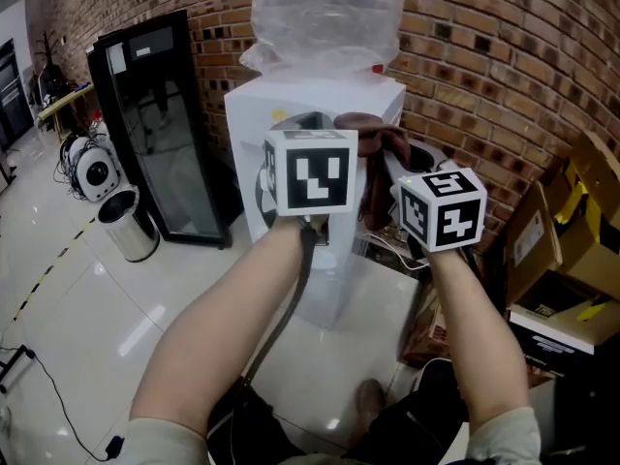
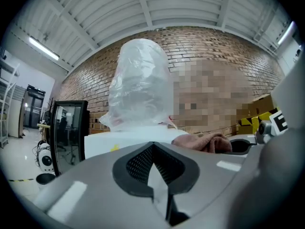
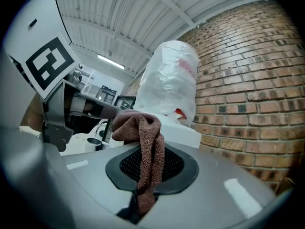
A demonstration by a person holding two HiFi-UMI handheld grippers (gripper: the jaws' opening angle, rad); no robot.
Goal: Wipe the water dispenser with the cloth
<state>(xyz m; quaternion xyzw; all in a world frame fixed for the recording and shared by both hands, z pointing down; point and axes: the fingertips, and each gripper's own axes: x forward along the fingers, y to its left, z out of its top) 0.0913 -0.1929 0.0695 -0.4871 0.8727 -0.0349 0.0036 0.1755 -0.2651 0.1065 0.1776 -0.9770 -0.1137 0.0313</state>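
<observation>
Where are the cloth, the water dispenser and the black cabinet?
cloth (image 3: 141,127), right gripper view, bunched upper fold
water dispenser (image 1: 281,100), head view, white top
black cabinet (image 1: 165,153), head view, glass door

A workshop-like hall or lab: bare brick wall, ribbed metal roof with strip lights, glossy tiled floor, stacked cardboard boxes, a black glass-door cabinet, a steel bin and a water dispenser
</observation>
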